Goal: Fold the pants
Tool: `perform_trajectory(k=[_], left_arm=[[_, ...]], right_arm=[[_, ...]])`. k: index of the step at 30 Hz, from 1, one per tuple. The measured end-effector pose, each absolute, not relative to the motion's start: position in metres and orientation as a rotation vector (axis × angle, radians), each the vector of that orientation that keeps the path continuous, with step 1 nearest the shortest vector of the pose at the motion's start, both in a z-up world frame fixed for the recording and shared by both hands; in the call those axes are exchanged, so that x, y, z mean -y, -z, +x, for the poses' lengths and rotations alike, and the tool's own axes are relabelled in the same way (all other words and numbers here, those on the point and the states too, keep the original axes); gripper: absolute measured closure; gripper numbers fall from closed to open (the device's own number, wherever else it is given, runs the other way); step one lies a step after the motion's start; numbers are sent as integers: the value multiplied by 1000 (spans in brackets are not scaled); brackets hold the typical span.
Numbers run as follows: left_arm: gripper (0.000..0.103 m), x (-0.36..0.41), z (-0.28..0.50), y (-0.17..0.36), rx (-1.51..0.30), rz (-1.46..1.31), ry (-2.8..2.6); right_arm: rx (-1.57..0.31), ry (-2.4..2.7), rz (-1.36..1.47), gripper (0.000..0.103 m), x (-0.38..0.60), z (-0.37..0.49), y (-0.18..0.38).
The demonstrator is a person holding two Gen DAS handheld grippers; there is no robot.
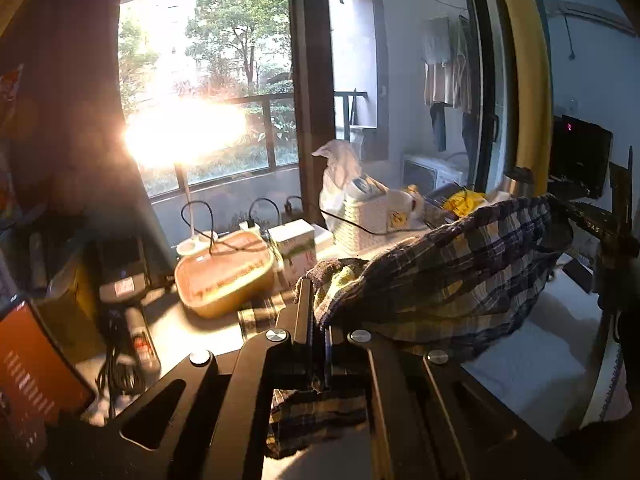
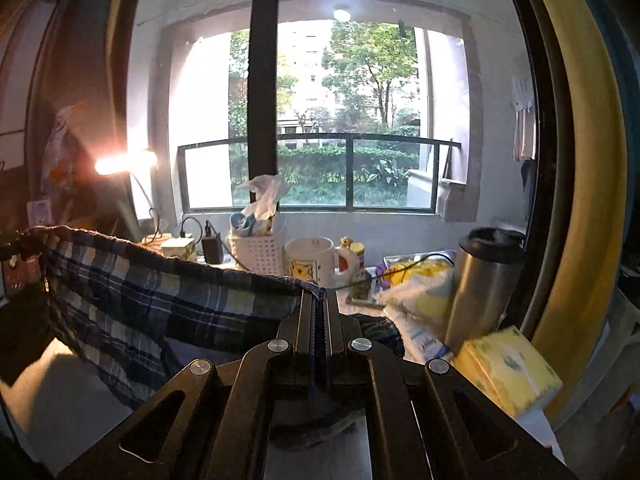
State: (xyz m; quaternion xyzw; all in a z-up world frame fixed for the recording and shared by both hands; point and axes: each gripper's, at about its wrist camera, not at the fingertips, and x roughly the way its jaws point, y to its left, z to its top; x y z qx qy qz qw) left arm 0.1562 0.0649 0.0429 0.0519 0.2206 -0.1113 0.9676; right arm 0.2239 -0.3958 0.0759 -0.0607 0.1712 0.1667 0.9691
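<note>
Left wrist view
Left gripper (image 1: pixel 319 312): its two fingers are pressing together on a corner of the pants, with plaid cloth showing both ahead of the tips and below them between the arms.
Pants (image 1: pixel 448 280): one pair, dark blue and cream plaid, is hanging in the air as a sagging band running from the fingertips out to the right.
Far end of the pants: the right gripper (image 1: pixel 576 210) is holding it, ahead and to the right; its jaws look closed on the bunched cloth.
Edges: the top hem is drooping between the two grippers; the lower edge is hanging just above the white tabletop (image 1: pixel 532 360).
Open room: bare tabletop is lying to the right and under the cloth.
Left and ahead: one tan tray (image 1: pixel 224 276), one white carton (image 1: pixel 294 246), one lit desk lamp (image 1: pixel 186 132), one white basket (image 1: pixel 366 220).

Right wrist view
Right gripper (image 2: pixel 321 300): its fingers are pinching the hem of the pants (image 2: pixel 160 300) between them.
Pants here: the cloth is stretching away to the left, its top edge running up to the left gripper (image 2: pixel 24 244) at the frame's side.
Open room: a patch of pale tabletop (image 2: pixel 60 384) is showing below the hanging cloth, left of the fingers.
Ahead and right: one mug (image 2: pixel 310 260), one steel tumbler (image 2: pixel 480 284), one yellow tissue pack (image 2: pixel 512 368), one white basket (image 2: pixel 256 254).
</note>
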Motion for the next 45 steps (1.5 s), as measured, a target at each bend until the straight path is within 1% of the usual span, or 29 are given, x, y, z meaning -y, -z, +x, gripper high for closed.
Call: perform_trajectory(k=[4,8,14,15,16,19,20,22,24,26,27,28,30,31,32,33,34,35,36,37,41,45], left_arm=[[101,-72,192,-40,-471,139,229],[101,-78,226,-26,-523,160,228],[100,-97,278,7,-618,103,200],[99,-101,288,15,-645,87,194],[96,-103,293,19,-657,79,185],[93,-111,309,34,-698,49,163],[86,-112,312,37,-702,45,154],[78,-118,318,44,-706,41,107],[74,-128,323,49,-713,18,75],[63,-140,323,51,-718,-11,46],[62,-145,319,51,-721,-31,27],[61,-148,315,51,-725,-43,23],[60,-149,300,52,-742,-61,39],[56,-149,295,54,-754,-70,52],[50,-146,285,58,-782,-91,86],[48,-144,278,63,-806,-110,117],[45,-140,268,67,-823,-125,144],[44,-136,263,71,-836,-130,159],[44,-131,254,77,-860,-129,178],[44,-125,245,83,-880,-120,189],[44,-119,227,101,-931,-149,189],[44,-126,213,106,-944,-206,130]], right_arm=[[-363,-340,-151,101,385,258,-76],[-394,-350,-155,101,375,295,-73],[-459,-355,-186,100,353,348,-57],[-468,-354,-189,100,350,353,-54],[-490,-351,-196,100,345,364,-48],[-541,-343,-198,100,337,386,-33],[-561,-341,-195,100,335,394,-27],[-594,-332,-193,100,332,406,-17],[-631,-323,-190,100,330,419,-9],[-651,-316,-188,100,328,427,-4],[-657,-320,-185,100,327,431,-2],[-663,-323,-188,98,325,434,-1],[-672,-313,-207,97,323,437,2],[-671,-310,-210,97,323,437,2],[-668,-307,-211,93,323,436,2],[-665,-303,-212,88,324,434,1],[-660,-296,-212,73,325,431,-1],[-656,-291,-211,41,326,428,-2],[-647,-286,-207,24,328,424,-5],[-635,-281,-204,10,328,420,-8],[-610,-270,-177,10,339,396,-23],[-637,-236,-134,10,360,367,-23]])
